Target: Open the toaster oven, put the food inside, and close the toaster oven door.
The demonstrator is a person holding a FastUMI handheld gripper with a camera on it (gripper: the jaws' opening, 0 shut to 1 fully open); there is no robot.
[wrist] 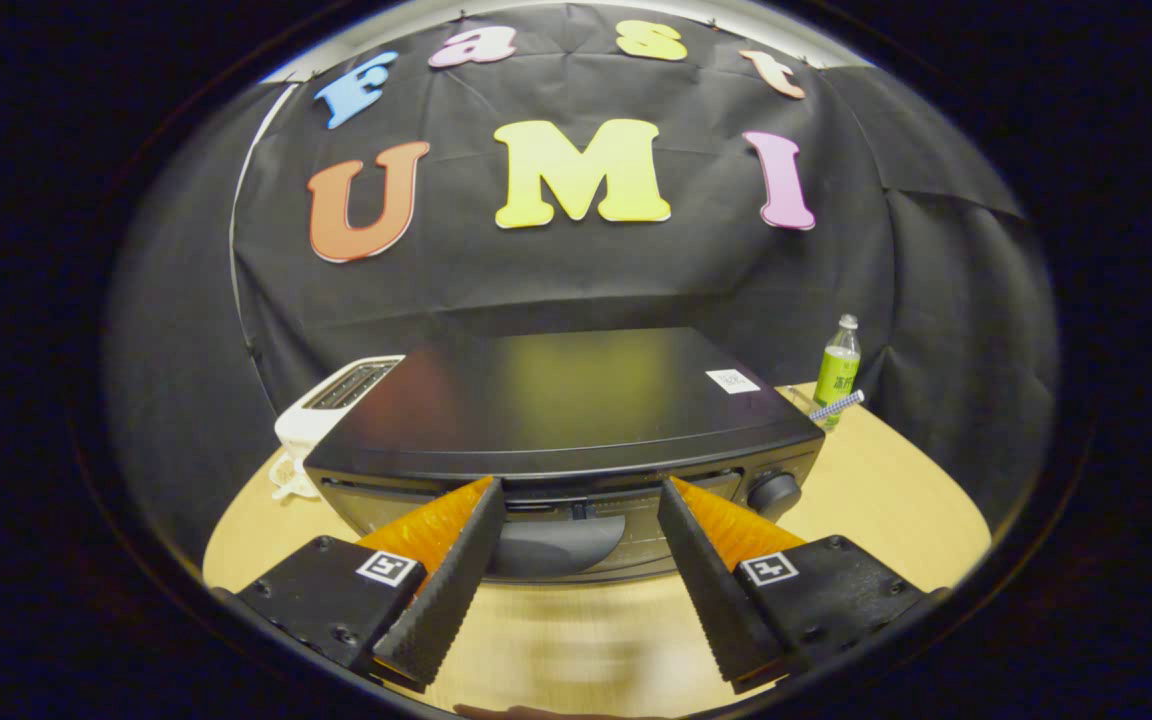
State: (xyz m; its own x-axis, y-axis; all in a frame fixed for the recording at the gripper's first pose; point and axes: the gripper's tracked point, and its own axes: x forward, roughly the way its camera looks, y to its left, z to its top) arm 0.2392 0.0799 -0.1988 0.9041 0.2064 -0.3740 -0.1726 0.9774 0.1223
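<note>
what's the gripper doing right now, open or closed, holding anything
Gripper: open, holding nothing; its fingers are spread just in front of the toaster oven, either side of the door's top edge.

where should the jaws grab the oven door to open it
Take the handle, the dark bar that stands out across the top of the oven door, just ahead of the open gripper. Come from the front and slightly above, as it faces you and runs crosswise.
</note>
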